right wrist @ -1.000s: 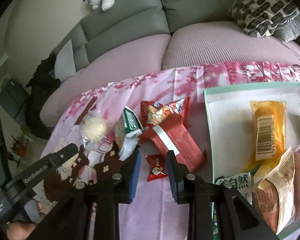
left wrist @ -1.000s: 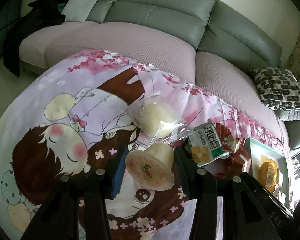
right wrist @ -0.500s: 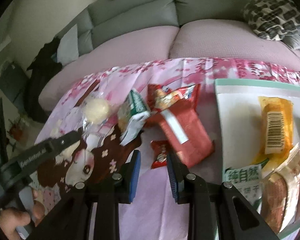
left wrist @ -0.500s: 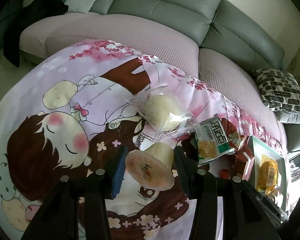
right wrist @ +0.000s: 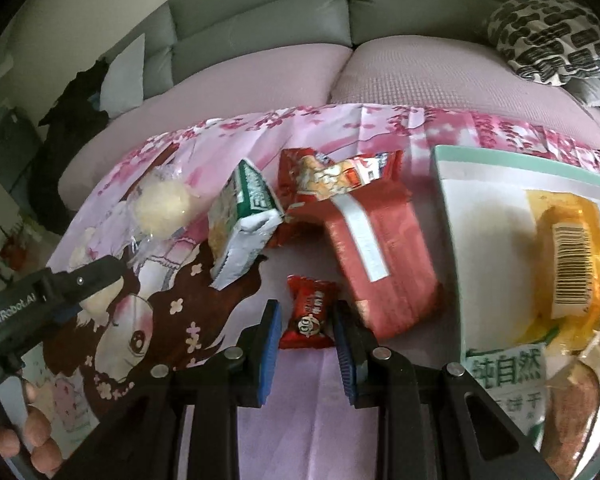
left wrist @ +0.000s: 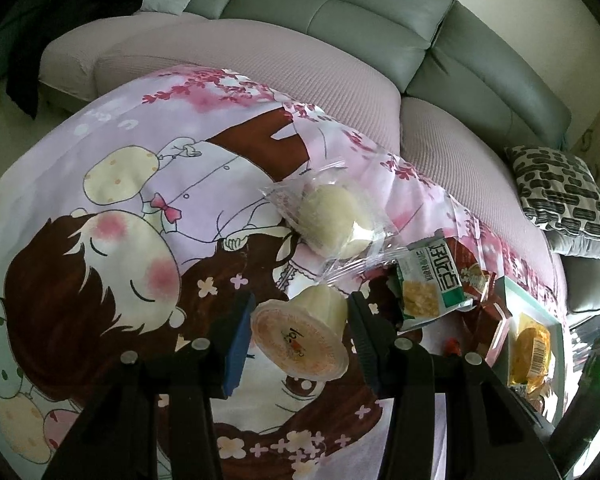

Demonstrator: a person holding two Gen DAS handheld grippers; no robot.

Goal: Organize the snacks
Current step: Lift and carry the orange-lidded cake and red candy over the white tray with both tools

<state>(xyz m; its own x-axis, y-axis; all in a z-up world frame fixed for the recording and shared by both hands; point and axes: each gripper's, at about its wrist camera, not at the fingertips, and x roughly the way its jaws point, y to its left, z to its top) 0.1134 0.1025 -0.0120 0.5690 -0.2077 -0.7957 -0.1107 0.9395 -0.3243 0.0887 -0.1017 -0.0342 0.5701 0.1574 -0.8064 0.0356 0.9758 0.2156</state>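
small red packet [right wrist: 309, 312] between right gripper [right wrist: 306, 330] pads

Glossy foil candy wrapper [right wrist: 309, 312] — matt printed cloth [left wrist: 140, 152] — ribbed sofa fabric [left wrist: 260, 52].

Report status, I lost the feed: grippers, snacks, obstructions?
Left gripper shut on jelly cup. Right gripper straddles small red candy, jaws not touching. Nothing blocking.
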